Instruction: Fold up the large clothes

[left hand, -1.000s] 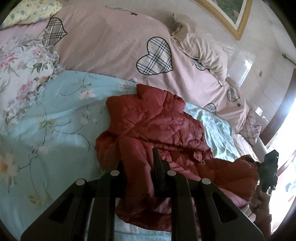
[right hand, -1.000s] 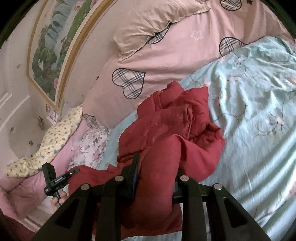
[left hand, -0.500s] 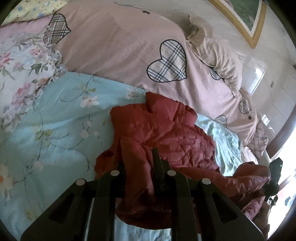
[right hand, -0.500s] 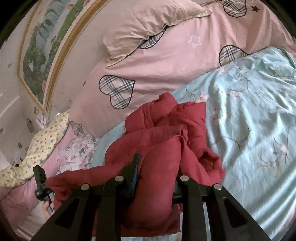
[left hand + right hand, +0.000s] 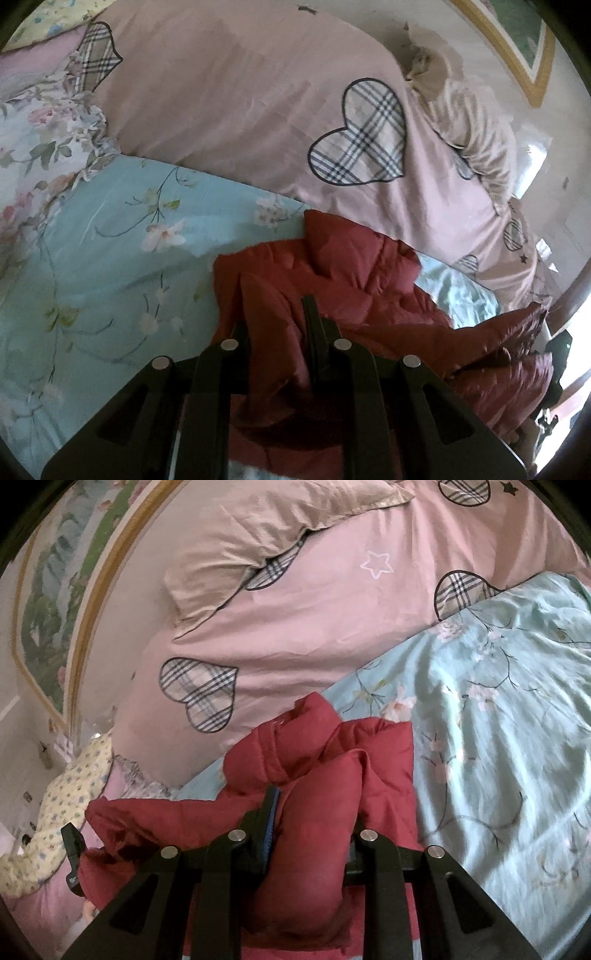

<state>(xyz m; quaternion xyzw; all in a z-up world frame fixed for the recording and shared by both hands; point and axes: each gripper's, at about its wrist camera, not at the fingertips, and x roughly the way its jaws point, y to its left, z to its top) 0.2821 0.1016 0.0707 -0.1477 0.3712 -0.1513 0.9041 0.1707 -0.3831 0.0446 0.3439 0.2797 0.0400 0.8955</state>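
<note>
txt: none legible | labels/brands: none | nums/signs: none | both views checked

The red jacket point(image 5: 354, 280) is quilted, faintly shiny cloth; the blue floral sheet point(image 5: 498, 709) is smooth, matt cotton-like cloth.
</note>
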